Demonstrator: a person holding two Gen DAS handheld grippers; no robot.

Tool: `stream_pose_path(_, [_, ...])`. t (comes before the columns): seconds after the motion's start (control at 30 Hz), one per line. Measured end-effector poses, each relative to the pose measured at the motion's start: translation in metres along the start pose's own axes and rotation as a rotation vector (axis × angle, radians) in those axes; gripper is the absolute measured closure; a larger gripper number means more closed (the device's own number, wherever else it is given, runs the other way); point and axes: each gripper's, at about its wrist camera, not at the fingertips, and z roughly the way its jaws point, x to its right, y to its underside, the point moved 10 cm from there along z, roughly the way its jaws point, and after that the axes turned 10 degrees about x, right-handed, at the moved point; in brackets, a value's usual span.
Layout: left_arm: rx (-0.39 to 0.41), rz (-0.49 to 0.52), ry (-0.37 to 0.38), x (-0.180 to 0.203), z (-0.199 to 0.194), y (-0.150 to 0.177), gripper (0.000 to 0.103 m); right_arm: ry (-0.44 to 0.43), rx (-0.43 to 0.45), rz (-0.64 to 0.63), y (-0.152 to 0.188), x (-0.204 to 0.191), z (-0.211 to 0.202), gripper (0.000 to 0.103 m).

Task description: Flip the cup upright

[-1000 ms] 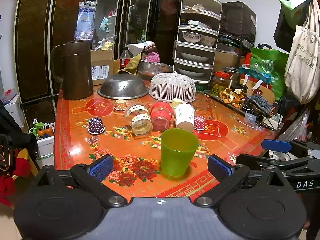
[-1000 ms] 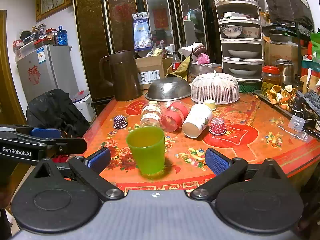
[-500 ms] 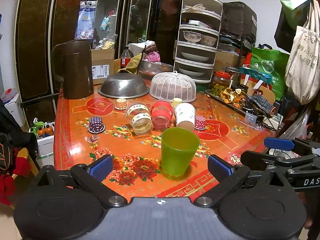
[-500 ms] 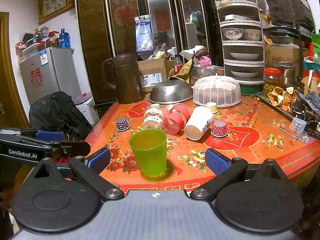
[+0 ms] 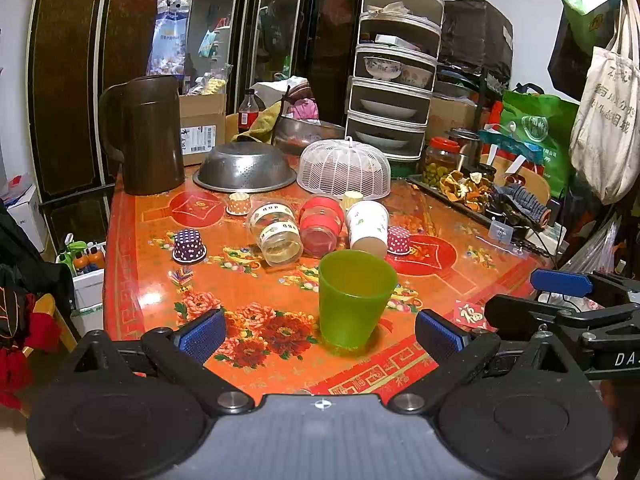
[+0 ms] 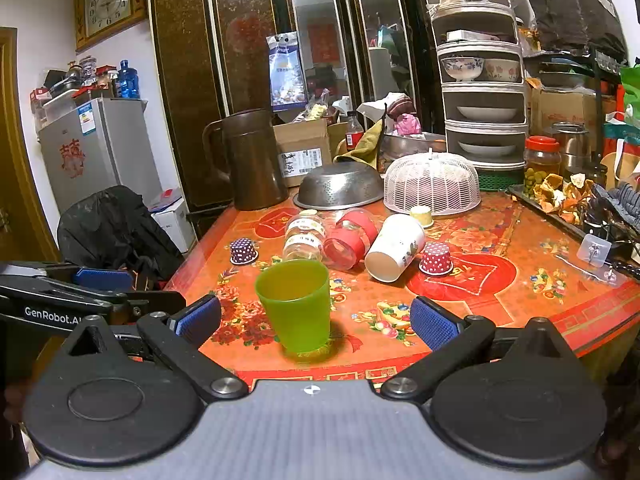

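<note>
A green plastic cup stands upright, mouth up, near the front edge of the red flowered table; it also shows in the right wrist view. My left gripper is open and empty, its blue pads just short of the cup. My right gripper is open and empty, also short of the cup. Each gripper shows at the edge of the other's view. Behind the cup a white paper cup, a red-banded jar and a clear jar lie on their sides.
Small paper cupcake cases stand upside down around the jars. At the back are a brown jug, a steel colander, a white mesh food cover and a tray of peels. A black chair stands left of the table.
Both grippers have drifted slightly, so the cup sits a little differently in each view. The cup stays upright and untouched.
</note>
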Motion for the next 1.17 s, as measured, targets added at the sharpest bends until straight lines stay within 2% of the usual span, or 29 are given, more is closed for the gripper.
stream_pose_path(0.83, [-0.007,0.005,0.001,0.0023,0.0023,0.0017,0.001,-0.007,0.001,0.005,0.0007,-0.001,0.0,0.001])
stream_pose_path(1.17, [0.024,0.025,-0.014,-0.0002,0.0019,0.0007,0.001,-0.016,0.008,0.007,0.0008,-0.0026,0.001,0.001])
